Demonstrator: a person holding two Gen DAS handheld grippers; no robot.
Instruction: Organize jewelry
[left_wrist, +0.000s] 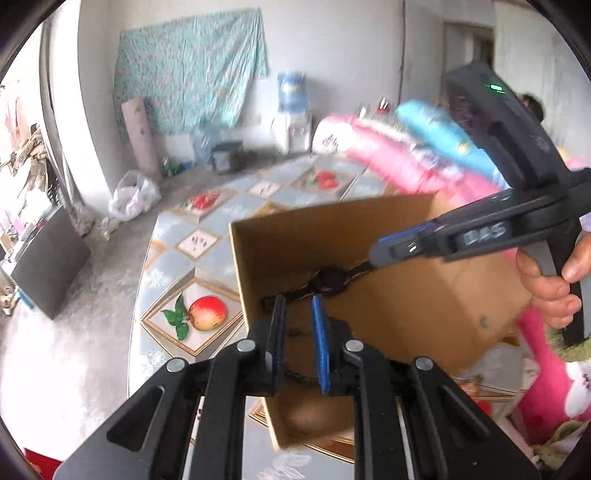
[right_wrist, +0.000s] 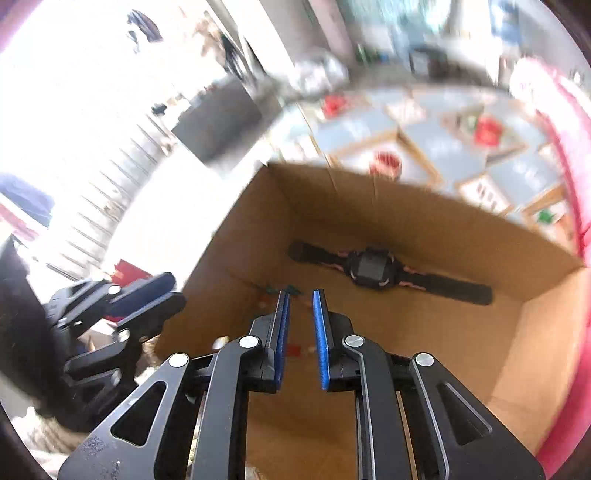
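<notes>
Fingers of the left gripper (left_wrist: 299, 332) and right gripper (right_wrist: 301, 325) stand slightly parted, pinching nothing, both poised over an open cardboard box (right_wrist: 424, 206) on the fruit-patterned worktop (left_wrist: 192, 243). Inside the box, a black wristwatch (right_wrist: 369, 267) lies flat near the far wall, with small colourful pieces, too blurred to identify, near the left wall. Judging by this, the watch is already stowed; whether more jewelry waits outside the box is not visible.

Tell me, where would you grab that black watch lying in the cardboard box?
Probably by a strap, from straight above. The watch lies flat on the floor of the cardboard box, straps stretched out both ways, and a strap is narrower than the bulky face.
</notes>
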